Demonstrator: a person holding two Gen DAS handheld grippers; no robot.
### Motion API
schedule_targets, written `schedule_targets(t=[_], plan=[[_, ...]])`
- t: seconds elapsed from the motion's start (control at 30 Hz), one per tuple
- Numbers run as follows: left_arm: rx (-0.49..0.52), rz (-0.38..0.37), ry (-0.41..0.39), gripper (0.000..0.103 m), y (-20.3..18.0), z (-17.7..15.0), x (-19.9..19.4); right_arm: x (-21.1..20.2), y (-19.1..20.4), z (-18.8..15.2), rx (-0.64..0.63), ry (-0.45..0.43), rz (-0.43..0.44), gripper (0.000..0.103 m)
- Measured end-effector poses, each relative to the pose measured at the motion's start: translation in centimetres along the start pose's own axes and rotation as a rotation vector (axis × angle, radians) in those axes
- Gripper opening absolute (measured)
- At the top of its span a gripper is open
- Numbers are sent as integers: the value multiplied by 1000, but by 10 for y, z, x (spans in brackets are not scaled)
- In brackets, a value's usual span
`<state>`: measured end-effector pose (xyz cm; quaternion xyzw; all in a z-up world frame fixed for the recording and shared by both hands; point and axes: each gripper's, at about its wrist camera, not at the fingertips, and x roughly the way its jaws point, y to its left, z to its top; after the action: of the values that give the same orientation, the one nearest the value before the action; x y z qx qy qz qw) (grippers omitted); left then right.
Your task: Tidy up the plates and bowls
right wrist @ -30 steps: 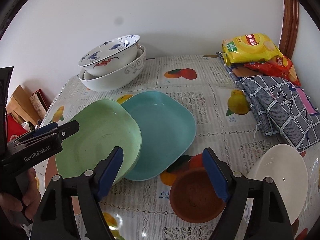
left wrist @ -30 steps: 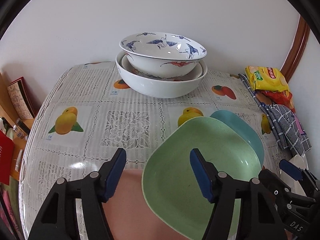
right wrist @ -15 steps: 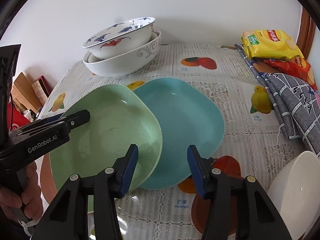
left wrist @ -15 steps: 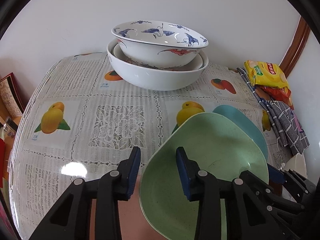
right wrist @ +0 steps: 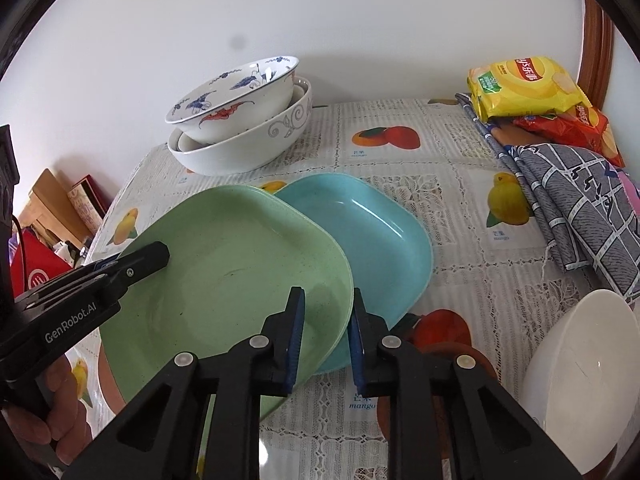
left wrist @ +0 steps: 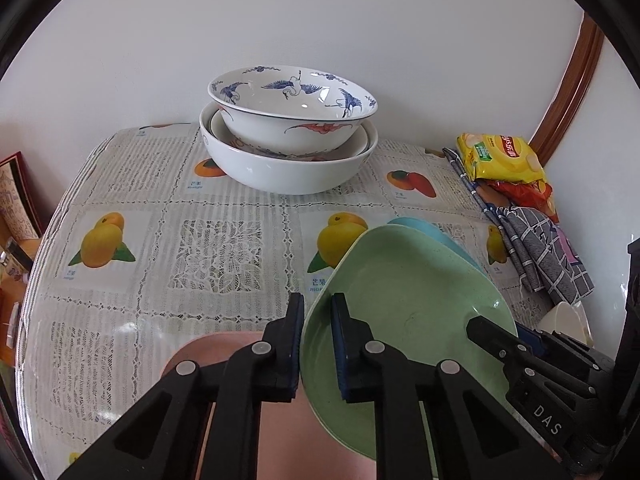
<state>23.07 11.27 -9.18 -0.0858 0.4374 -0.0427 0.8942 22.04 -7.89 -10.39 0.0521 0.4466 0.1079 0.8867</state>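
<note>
A green plate [left wrist: 404, 312] [right wrist: 228, 280] lies tilted over a pink plate [left wrist: 224, 360] and overlaps a blue plate [right wrist: 372, 232] [left wrist: 440, 236]. My left gripper [left wrist: 318, 312] is shut on the green plate's left rim. My right gripper [right wrist: 326, 308] is shut on its right rim, above the blue plate. Nested white and blue-patterned bowls [left wrist: 292, 136] [right wrist: 244, 124] stand at the back by the wall. A white bowl [right wrist: 580, 372] sits at the right front, beside a brown dish [right wrist: 436, 356] mostly hidden behind my right gripper.
Yellow and red snack bags [right wrist: 524, 88] [left wrist: 500, 156] and a grey checked cloth [right wrist: 572, 200] [left wrist: 536, 248] lie along the right edge. The table [left wrist: 212, 248] has a lace fruit-print cover. Books and boxes [right wrist: 60, 208] stand off the left edge.
Both grippers have closed onto the green plate's opposite rims, from wide open one second ago. The plate's left side now stands higher.
</note>
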Motion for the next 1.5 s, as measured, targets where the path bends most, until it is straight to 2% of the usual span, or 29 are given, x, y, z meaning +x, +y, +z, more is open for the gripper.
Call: schedule_targets(t=[0.43,0.8,1.17,1.5], plan=[[2,-45,-48,14,-32,-14,-49,-65,-11,-13,-8,-89,-35,21],[-19,-50,-71,14,-34,-36,-82,-98,-2,-33,-19,-122,-43,21],[-55,-47,-92,14,-13,-54,-103,-106,22,-43,-46,-131,-31,20],[-90,-28,-84,14,9,-67,-104,-94,38,-53,-55,-104,-6,20]])
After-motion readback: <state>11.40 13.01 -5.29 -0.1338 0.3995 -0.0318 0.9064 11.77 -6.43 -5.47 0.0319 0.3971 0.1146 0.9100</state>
